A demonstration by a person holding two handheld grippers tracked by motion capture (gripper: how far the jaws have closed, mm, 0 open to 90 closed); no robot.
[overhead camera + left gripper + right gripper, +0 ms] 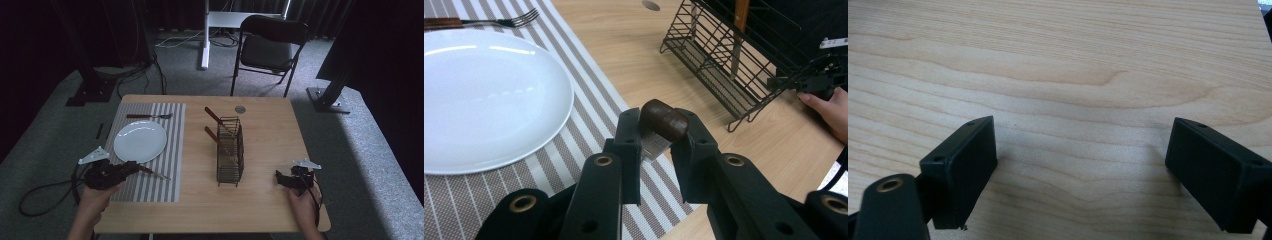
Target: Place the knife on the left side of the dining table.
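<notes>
My left gripper (133, 168) is shut on a brown-handled utensil (152, 173) low over the front of the striped placemat (167, 150). In the left gripper view the rounded wooden handle (665, 120) is pinched between the jaws of my left gripper (659, 134), with a bit of metal under it. A white plate (140, 141) lies on the mat just behind, and a fork (149, 116) lies beyond the plate. My right gripper (278, 178) rests at the table's front right, open, with bare wood between the jaws of my right gripper (1083, 145).
A black wire rack (231, 150) stands mid-table with two brown-handled utensils (216, 119) leaning in it. A small round metal disc (240, 109) is set in the wood behind it. A folding chair (270, 47) stands beyond the far edge.
</notes>
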